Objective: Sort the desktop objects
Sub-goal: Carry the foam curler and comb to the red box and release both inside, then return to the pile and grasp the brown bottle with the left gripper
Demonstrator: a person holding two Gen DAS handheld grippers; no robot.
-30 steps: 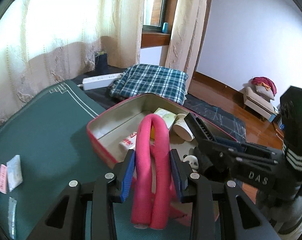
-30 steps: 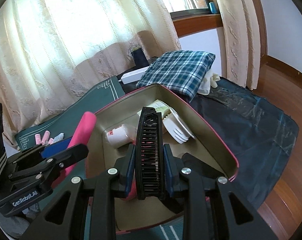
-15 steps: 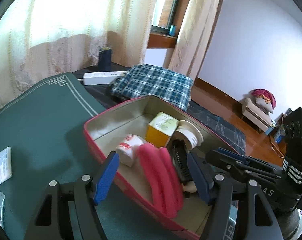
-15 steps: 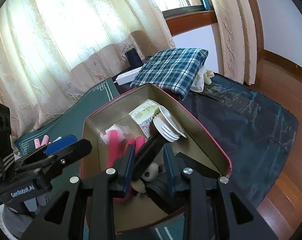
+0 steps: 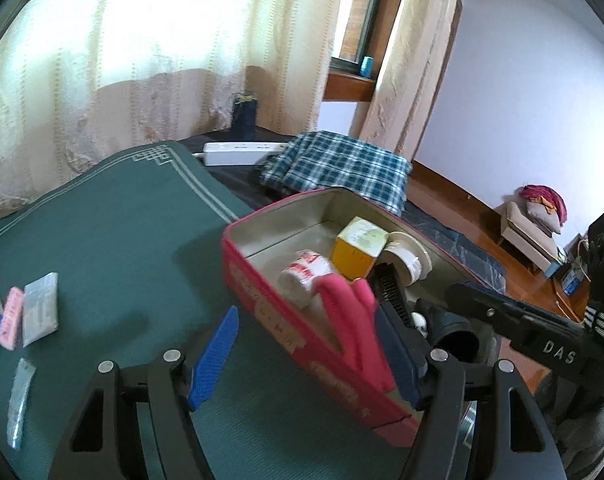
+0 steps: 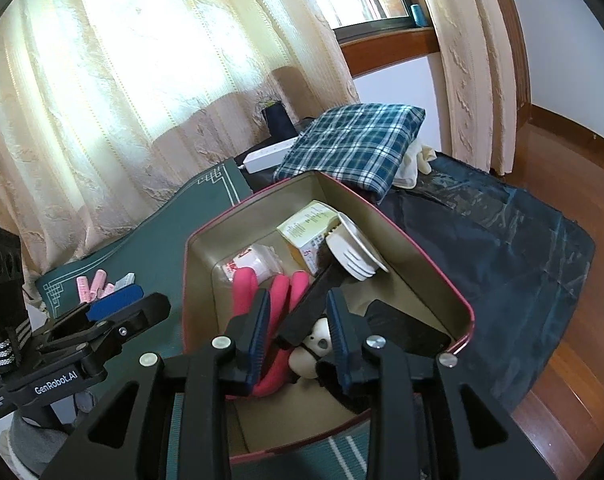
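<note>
A red tin box (image 5: pixel 270 320) (image 6: pixel 430 264) on the green mat holds a bent pink foam roller (image 5: pixel 354 332) (image 6: pixel 278 300), a black comb (image 6: pixel 314 300) (image 5: pixel 390 284), a yellow carton (image 5: pixel 354 252) (image 6: pixel 306 228), a white bottle (image 5: pixel 302 276) and a white cup (image 6: pixel 354 248). My left gripper (image 5: pixel 306 360) is open over the box's near wall, with the roller lying free beside its right finger. My right gripper (image 6: pixel 298 332) is open above the box; the comb lies tilted between its fingers, apparently loose.
Small pink and white packets (image 5: pixel 26 312) (image 6: pixel 98 284) lie on the green mat (image 5: pixel 102 240) at left. A plaid cloth (image 5: pixel 338 168) and a white power strip (image 5: pixel 242 152) lie behind the box. Curtains hang at the back; wood floor is at right.
Both grippers opened: the left let the pink roller drop into the box, the right let go of the comb. The left gripper then pulled back to the left.
</note>
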